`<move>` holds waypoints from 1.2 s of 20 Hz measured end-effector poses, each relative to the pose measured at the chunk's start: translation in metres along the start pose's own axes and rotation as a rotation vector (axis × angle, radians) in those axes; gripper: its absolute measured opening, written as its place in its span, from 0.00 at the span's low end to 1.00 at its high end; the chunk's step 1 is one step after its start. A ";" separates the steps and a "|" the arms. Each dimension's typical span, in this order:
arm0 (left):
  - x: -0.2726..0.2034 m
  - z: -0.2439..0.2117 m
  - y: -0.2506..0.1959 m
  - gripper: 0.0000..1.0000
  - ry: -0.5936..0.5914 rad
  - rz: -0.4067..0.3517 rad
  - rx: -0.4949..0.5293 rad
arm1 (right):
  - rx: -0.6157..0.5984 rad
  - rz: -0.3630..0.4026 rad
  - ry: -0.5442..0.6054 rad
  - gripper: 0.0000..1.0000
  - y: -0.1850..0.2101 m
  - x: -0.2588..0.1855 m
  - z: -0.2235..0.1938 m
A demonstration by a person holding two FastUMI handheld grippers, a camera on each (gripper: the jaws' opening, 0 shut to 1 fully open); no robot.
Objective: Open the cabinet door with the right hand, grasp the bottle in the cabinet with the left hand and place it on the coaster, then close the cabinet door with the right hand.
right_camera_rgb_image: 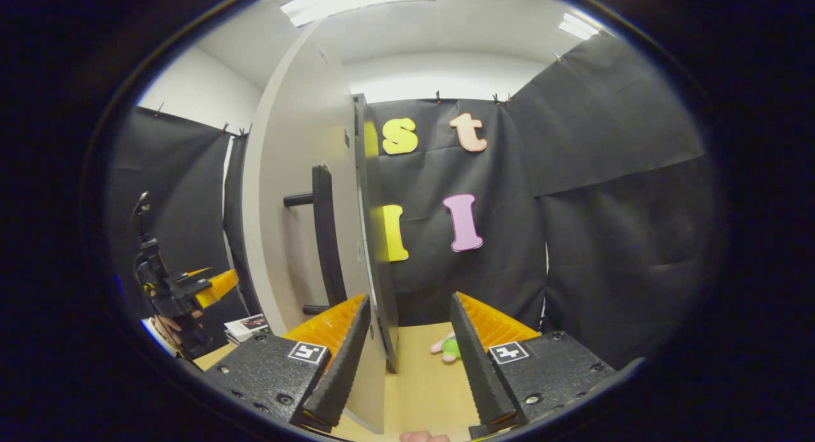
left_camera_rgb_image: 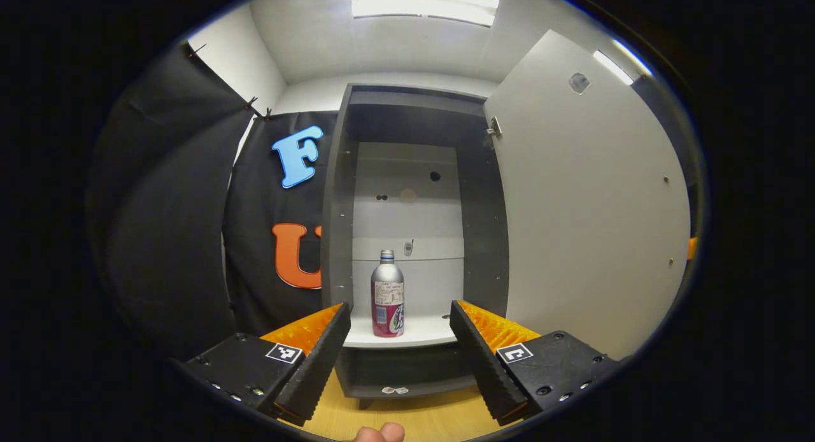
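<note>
Cabinet (left_camera_rgb_image: pixel 407 193) door (left_camera_rgb_image: pixel 592 200) swung wide, bottle (left_camera_rgb_image: pixel 388 295) upright on the white shelf (left_camera_rgb_image: pixel 420 332) inside, left gripper (left_camera_rgb_image: pixel 400 340) spread in front of it, apart, right gripper (right_camera_rgb_image: pixel 407 346) spread astride the door's edge (right_camera_rgb_image: pixel 375 238), handle (right_camera_rgb_image: pixel 323 238) just left.

Both grippers are hanging level with fingers spread wide and gripping nothing, the left gripper (left_camera_rgb_image: pixel 400 356) pointing straight ahead, the right gripper (right_camera_rgb_image: pixel 407 359) doing likewise, with the left one also showing far left (right_camera_rgb_image: pixel 213 286) there.
</note>
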State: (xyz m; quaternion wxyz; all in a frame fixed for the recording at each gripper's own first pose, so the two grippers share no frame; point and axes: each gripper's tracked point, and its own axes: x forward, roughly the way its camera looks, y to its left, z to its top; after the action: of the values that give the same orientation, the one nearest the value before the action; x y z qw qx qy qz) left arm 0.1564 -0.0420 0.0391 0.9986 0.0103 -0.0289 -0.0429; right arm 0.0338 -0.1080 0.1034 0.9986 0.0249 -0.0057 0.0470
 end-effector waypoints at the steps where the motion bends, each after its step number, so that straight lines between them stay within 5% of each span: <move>1: 0.017 -0.001 0.002 0.95 0.011 -0.003 -0.004 | 0.004 -0.003 0.001 0.78 0.000 0.001 0.000; 12: 0.171 -0.055 0.038 0.95 0.148 0.054 -0.047 | -0.020 -0.034 0.014 0.79 0.001 -0.002 0.003; 22: 0.207 -0.069 0.040 1.00 0.140 0.077 -0.017 | -0.008 -0.045 0.018 0.78 0.000 0.000 0.001; 23: 0.209 -0.070 0.041 0.72 0.143 0.079 -0.016 | -0.010 -0.046 0.018 0.79 0.000 0.001 0.002; 24: 0.205 -0.069 0.043 0.79 0.145 0.077 -0.018 | -0.012 -0.047 0.016 0.79 0.000 0.001 0.002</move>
State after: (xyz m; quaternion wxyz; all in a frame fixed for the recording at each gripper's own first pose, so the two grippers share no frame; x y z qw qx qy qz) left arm 0.3683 -0.0160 -0.0173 0.9990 0.0033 0.0435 -0.0039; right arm 0.0343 -0.1084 0.1051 0.9995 0.0185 0.0027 0.0237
